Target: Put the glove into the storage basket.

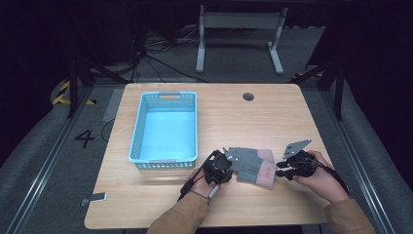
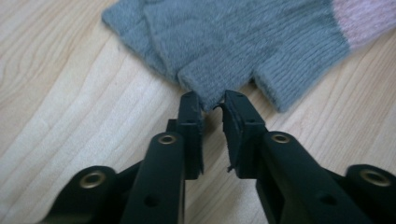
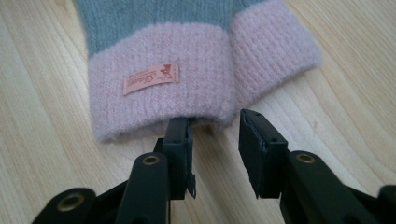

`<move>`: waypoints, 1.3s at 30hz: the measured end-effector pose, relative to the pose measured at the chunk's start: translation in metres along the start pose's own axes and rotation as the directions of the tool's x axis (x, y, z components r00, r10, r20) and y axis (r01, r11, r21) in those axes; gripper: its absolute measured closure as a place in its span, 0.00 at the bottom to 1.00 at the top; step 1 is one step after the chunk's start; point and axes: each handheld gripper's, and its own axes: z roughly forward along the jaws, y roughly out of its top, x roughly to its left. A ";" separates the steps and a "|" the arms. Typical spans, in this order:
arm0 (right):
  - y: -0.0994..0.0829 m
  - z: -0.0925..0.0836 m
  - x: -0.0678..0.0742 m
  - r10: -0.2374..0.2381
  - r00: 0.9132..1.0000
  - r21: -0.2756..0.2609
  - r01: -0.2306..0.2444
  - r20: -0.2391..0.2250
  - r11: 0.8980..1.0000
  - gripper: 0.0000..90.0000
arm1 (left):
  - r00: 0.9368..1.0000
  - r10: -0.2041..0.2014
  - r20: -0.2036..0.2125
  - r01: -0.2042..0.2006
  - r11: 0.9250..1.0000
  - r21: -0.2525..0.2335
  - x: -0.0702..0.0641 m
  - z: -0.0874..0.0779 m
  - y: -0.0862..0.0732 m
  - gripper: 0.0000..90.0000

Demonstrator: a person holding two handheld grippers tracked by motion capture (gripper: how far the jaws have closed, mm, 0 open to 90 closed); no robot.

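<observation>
Wooden counter (image 1: 160, 195) | glove (image 1: 251, 165) lying lengthwise between tongs | left tongs (image 2: 212, 105) pinching a fingertip | right tongs (image 3: 215, 126) standing apart at cuff

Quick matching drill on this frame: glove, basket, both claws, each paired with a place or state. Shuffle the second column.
1. grey knitted glove with pink cuff
2. light blue plastic basket
3. left claw
4. right claw

A. at the pink cuff, open
B. nipping a grey fingertip
C. flat on the wooden table between the claws
D. empty, at the table's left

Pairs: 1-C, 2-D, 3-B, 4-A
</observation>
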 end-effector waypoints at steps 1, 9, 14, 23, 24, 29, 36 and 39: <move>0.001 0.000 0.001 -0.005 1.000 -0.002 0.005 -0.001 1.000 0.73 | 1.000 0.002 0.004 -0.002 1.000 0.000 0.000 -0.001 0.000 0.89; 0.006 0.000 0.006 -0.026 0.999 -0.006 0.026 0.022 1.000 0.87 | 1.000 0.019 -0.001 -0.019 1.000 0.020 -0.002 0.005 0.001 0.97; 0.008 -0.008 0.007 -0.004 0.999 -0.030 0.005 0.039 1.000 0.95 | 1.000 0.028 0.001 -0.028 0.999 0.018 -0.003 0.001 0.002 0.99; 0.013 -0.025 0.006 0.009 0.996 -0.106 0.000 0.084 0.994 0.96 | 0.999 0.044 0.014 -0.044 0.999 -0.021 -0.008 -0.016 0.005 0.99; 0.014 -0.027 0.005 0.019 0.995 -0.127 -0.006 0.100 0.992 0.96 | 0.999 0.046 0.014 -0.046 0.998 -0.036 -0.008 -0.019 0.005 0.99; 0.017 -0.028 -0.001 0.045 0.993 -0.161 -0.027 0.113 0.987 0.96 | 0.999 0.041 0.016 -0.040 0.998 -0.052 -0.008 -0.022 0.006 0.99; 0.021 -0.023 -0.014 0.108 0.987 -0.209 -0.081 0.122 0.975 0.96 | 0.999 0.045 0.027 -0.043 0.997 -0.065 -0.009 -0.023 0.007 0.99; 0.022 -0.020 -0.016 0.123 0.985 -0.210 -0.097 0.117 0.973 0.96 | 0.999 0.040 0.022 -0.038 0.997 -0.068 -0.008 -0.022 0.008 0.99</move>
